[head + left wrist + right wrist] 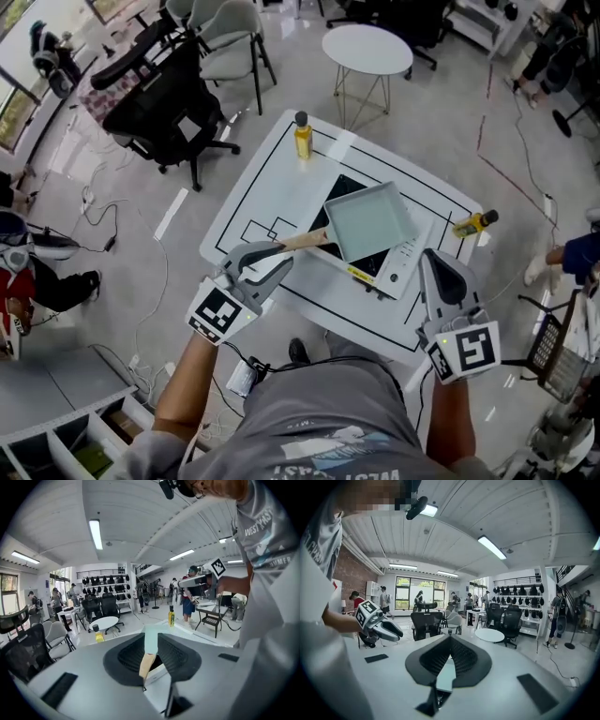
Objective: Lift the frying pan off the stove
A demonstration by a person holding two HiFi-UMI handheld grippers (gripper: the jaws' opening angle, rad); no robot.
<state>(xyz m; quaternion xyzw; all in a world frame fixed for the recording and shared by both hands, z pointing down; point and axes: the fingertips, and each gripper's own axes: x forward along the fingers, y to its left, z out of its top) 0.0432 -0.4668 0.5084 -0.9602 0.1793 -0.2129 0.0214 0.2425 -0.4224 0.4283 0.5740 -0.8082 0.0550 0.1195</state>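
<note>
A square pale green frying pan (370, 220) sits on the black stove (397, 269) on the white table (267, 197). Its wooden handle (305, 241) points toward my left gripper (278, 261), which is at the handle's end. In the left gripper view the handle (146, 663) shows in the narrow gap between the jaws of the left gripper (151, 638), with free space beside it. I see no pad pressing on it. My right gripper (429, 258) hovers over the table's front right, its jaws meeting at the tips (450, 639) with nothing between them.
One yellow bottle (302, 136) stands at the table's far corner and another (473, 223) lies at the right edge. A round white table (367, 49) and office chairs (164, 112) stand beyond. People move about in the background.
</note>
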